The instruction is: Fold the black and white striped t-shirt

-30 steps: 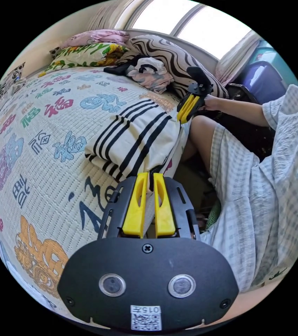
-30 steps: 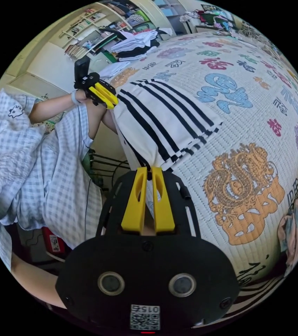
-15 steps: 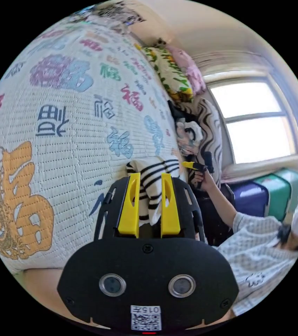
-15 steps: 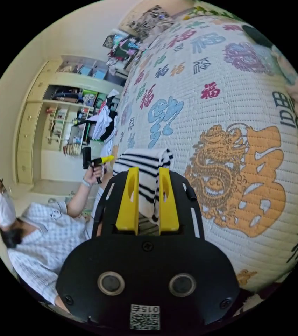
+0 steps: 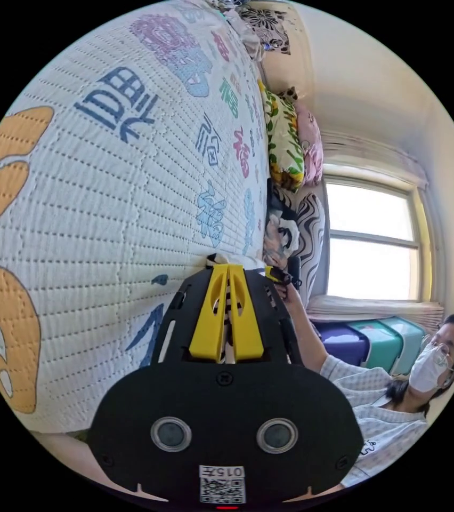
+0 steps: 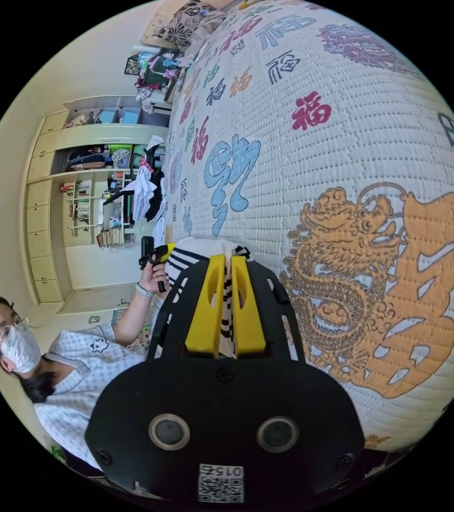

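The black and white striped t-shirt (image 5: 236, 260) lies folded at the near edge of the bed, seen edge-on. My left gripper (image 5: 229, 272) is shut on its near end, with striped cloth pinched between the yellow jaws. At the shirt's other end a hand holds the right gripper (image 5: 273, 274). In the right gripper view, my right gripper (image 6: 227, 262) is shut on the striped t-shirt (image 6: 187, 253) in the same way. The left gripper (image 6: 164, 250) grips the far end. Most of the shirt is hidden behind the jaws.
A white quilt (image 5: 104, 186) with coloured characters and an orange dragon (image 6: 365, 288) covers the bed. Pillows (image 5: 285, 144) and loose clothes (image 5: 280, 234) lie by the window. Storage bins (image 5: 376, 336) stand below it. Shelves (image 6: 88, 202) and a clothes pile (image 6: 144, 186) are opposite. The person (image 6: 67, 362) crouches beside the bed.
Both grippers stood open around the shirt's ends half a second ago and have now shut on them. Both cameras have rolled and dropped lower against the bed edge.
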Available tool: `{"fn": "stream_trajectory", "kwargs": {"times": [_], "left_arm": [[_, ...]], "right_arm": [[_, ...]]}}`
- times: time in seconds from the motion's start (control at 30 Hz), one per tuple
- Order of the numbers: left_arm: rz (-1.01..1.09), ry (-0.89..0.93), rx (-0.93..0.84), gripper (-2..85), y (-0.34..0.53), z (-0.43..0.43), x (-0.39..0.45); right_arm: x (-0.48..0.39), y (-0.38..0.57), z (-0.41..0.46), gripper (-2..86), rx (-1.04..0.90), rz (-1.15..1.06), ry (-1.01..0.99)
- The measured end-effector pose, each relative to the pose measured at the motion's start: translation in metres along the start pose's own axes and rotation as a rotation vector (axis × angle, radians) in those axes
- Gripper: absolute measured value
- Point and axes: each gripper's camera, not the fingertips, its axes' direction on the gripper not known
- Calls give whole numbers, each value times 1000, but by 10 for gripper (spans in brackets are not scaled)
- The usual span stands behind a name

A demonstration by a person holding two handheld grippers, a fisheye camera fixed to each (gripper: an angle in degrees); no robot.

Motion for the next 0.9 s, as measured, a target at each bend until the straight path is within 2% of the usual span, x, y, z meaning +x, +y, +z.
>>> {"fn": "stream_trajectory", "kwargs": {"times": [0.1,0.17,0.23,0.3,0.4,0.5,0.6,0.67,0.7,0.77,0.9], "left_arm": [[33,-24,57,-9,0,-11,4],[-3,-56,188,-8,1,-32,-4],[-32,-33,253,-5,-1,-47,-12],[35,1,122,9,-7,-42,-6],[129,-97,-35,72,5,-20,16],[176,-108,-189,96,24,17,21],[178,-78,-198,80,36,40,15],[154,-24,-165,53,39,39,9],[140,-1,-152,34,40,36,6],[151,9,-152,14,43,32,6],[190,-106,-207,7,49,42,2]], "right_arm": [[1,4,-5,11,12,-12,0],[5,5,-8,13,17,-2,65],[14,6,-7,21,40,6,26],[13,10,-6,34,44,-11,25],[6,24,-11,67,52,-31,66],[2,47,-8,97,0,-37,84],[6,69,6,109,-69,-23,91],[10,75,16,89,-117,-20,43],[11,78,21,50,-143,-32,8],[11,81,21,22,-144,-44,22],[4,90,22,12,-169,-86,108]]}}
